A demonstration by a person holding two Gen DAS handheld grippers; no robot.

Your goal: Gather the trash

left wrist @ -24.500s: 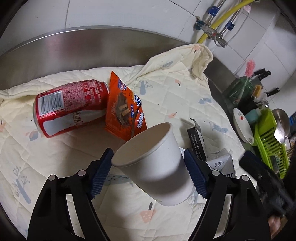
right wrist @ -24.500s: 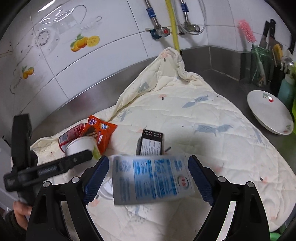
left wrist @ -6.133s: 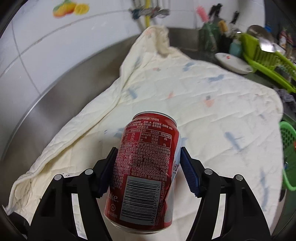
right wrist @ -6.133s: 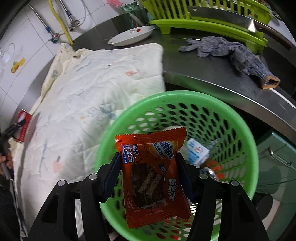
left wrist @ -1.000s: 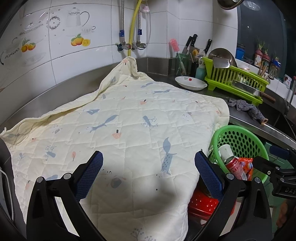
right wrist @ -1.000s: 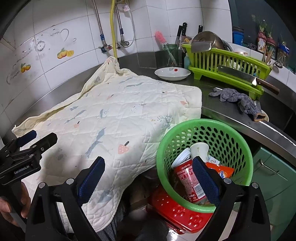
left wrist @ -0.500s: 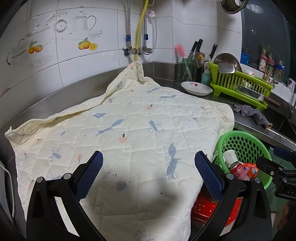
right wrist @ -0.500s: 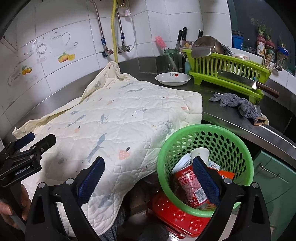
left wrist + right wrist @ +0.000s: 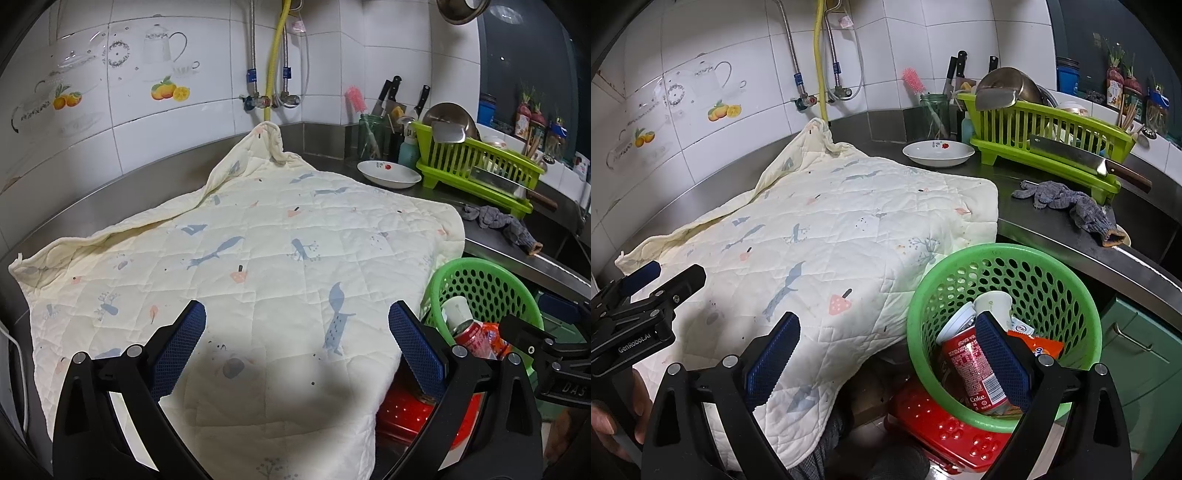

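Note:
A green perforated basket stands beside the counter's front edge on a red stool. It holds a red cola can, a white paper cup, an orange snack wrapper and a small carton. The basket also shows in the left wrist view. My left gripper is open and empty above the cream quilted cloth. My right gripper is open and empty, held between the cloth's edge and the basket. No trash lies on the cloth.
A white dish, a green dish rack with a cleaver, a grey glove and a jar of utensils sit on the steel counter at the right. Tiled wall and pipes stand behind. A green cabinet is below right.
Both grippers have pulled back and risen slightly; the view is a little wider. Both stay open and empty. The trash in the basket has not moved.

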